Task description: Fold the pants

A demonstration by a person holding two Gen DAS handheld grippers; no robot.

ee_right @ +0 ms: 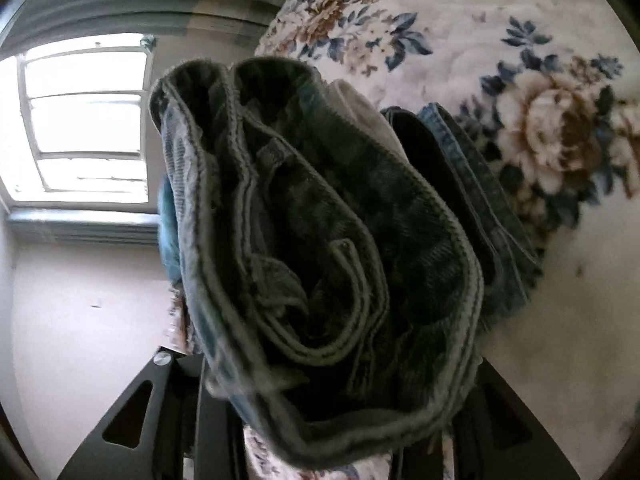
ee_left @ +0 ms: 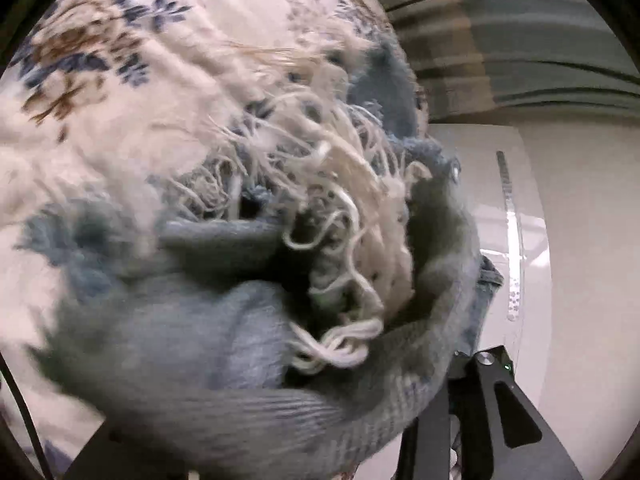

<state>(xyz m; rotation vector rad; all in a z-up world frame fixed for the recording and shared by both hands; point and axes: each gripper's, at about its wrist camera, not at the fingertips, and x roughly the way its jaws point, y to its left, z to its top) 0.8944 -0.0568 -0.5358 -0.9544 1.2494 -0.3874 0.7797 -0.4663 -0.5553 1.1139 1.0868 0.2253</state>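
Note:
The pants are blue jeans. In the left wrist view a frayed hem end (ee_left: 248, 320) with loose white threads (ee_left: 344, 240) bunches right in front of the camera, held in my left gripper (ee_left: 320, 440), whose fingertips the cloth hides. In the right wrist view the bunched waistband (ee_right: 320, 240) with belt loops fills the middle, held in my right gripper (ee_right: 332, 432), whose fingertips are also covered. Both ends are lifted above the floral bedspread (ee_right: 520, 120).
The floral bedspread (ee_left: 100, 80) lies under the jeans. A window (ee_right: 84, 120) and pale wall (ee_right: 80, 300) are at left in the right wrist view. Curtains (ee_left: 520, 40) and a white appliance (ee_left: 500, 200) stand beyond the bed.

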